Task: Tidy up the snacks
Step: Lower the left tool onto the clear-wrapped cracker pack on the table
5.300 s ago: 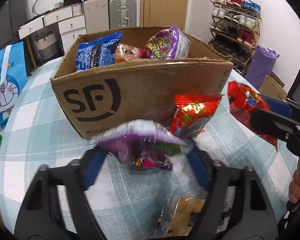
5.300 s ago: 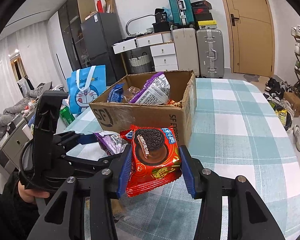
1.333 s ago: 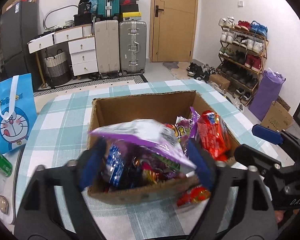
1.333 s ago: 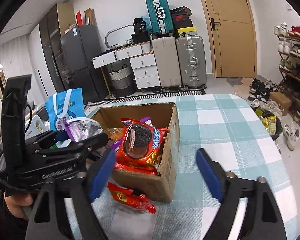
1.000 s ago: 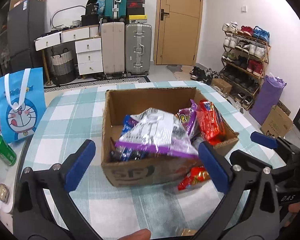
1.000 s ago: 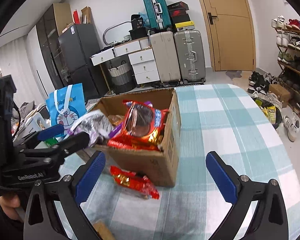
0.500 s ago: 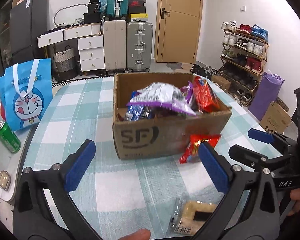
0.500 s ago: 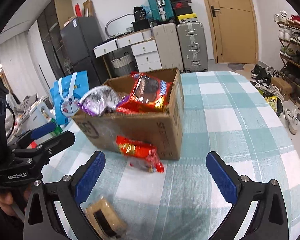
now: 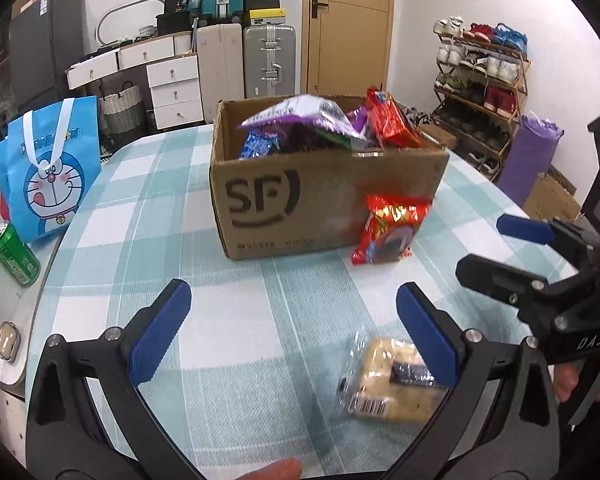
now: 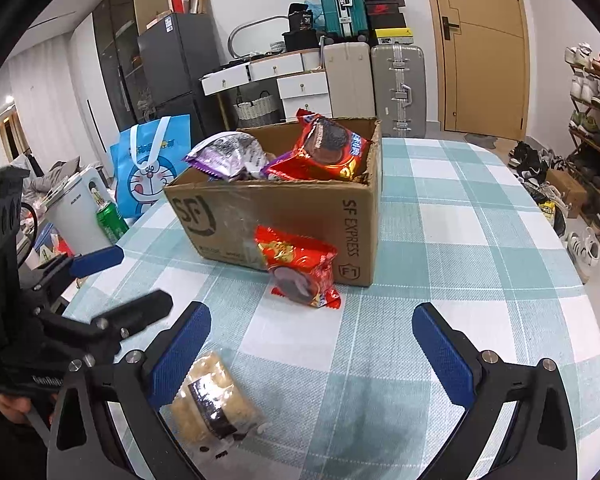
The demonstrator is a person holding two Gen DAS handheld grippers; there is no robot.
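A cardboard box (image 9: 324, 204) (image 10: 284, 216) marked SF stands on the checked table, holding a purple snack bag (image 9: 300, 118) (image 10: 228, 156), a red cookie pack (image 9: 388, 118) (image 10: 324, 150) and a blue pack (image 9: 256, 146). Another red snack pack (image 9: 392, 228) (image 10: 300, 266) leans against the box front. A clear-wrapped biscuit pack (image 9: 388, 388) (image 10: 212, 396) lies on the near table. My left gripper (image 9: 292, 332) hangs open above the table, its right pad over the biscuit pack. My right gripper (image 10: 308, 348) is open too, with the biscuit pack by its left pad.
A blue cartoon bag (image 9: 48, 168) (image 10: 148, 168) and a green can (image 9: 14, 252) (image 10: 110, 216) sit at the table's left edge. Suitcases (image 9: 268, 60), drawers and a shoe rack (image 9: 480, 80) line the walls. The table's right half (image 10: 480, 240) is bare cloth.
Both grippers let their packs go into the box, opened, then pulled back and down toward the near table. The biscuit pack now shows between and below the fingers.
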